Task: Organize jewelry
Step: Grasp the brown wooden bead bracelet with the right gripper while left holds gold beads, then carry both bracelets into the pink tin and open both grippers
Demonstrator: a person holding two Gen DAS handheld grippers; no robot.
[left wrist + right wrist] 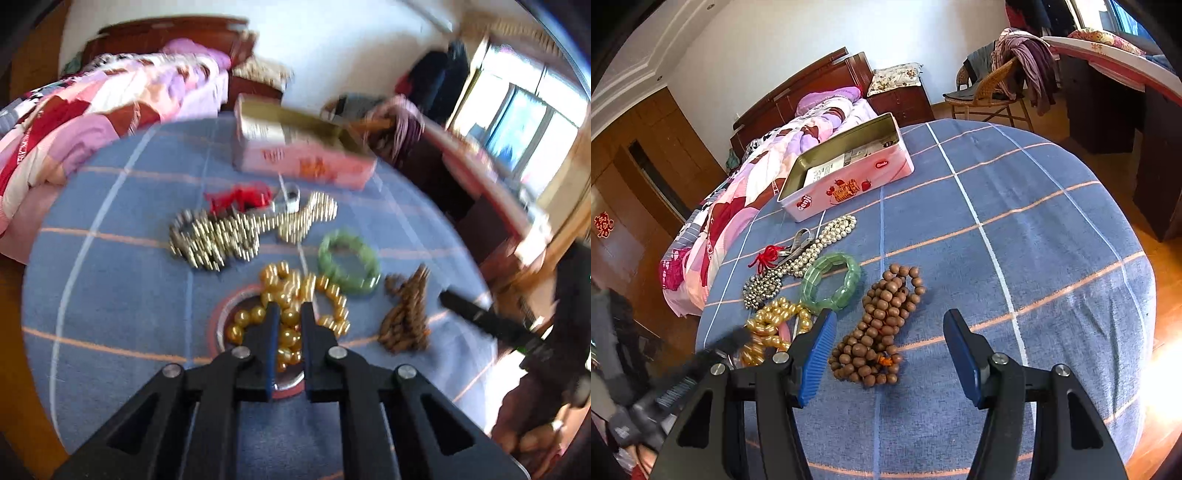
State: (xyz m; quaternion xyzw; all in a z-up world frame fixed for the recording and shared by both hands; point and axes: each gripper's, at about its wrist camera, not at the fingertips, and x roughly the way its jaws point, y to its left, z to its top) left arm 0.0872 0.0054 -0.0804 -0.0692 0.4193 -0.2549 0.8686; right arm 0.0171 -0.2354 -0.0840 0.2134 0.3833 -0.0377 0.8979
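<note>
My left gripper (pixel 290 306) points down into a pile of golden beads (pixel 280 284) that lies partly in a small pink-rimmed dish (pixel 221 314). Its jaws stand a narrow gap apart, closed on beads of that strand. My right gripper (pixel 889 314) is open, hovering over a heap of brown wooden beads (pixel 882 325) without touching it. A green bracelet (pixel 831 280), a pearl necklace (pixel 827 236) and a red cord (pixel 766 256) lie beyond. The open pink tin (pixel 849 184) stands at the far side.
The round table wears a blue plaid cloth (pixel 1015 221), bare on its right half. A bed with a pink quilt (pixel 746 206) runs along the left edge. A wicker chair (pixel 990 92) and a dark desk (pixel 1108 110) stand behind.
</note>
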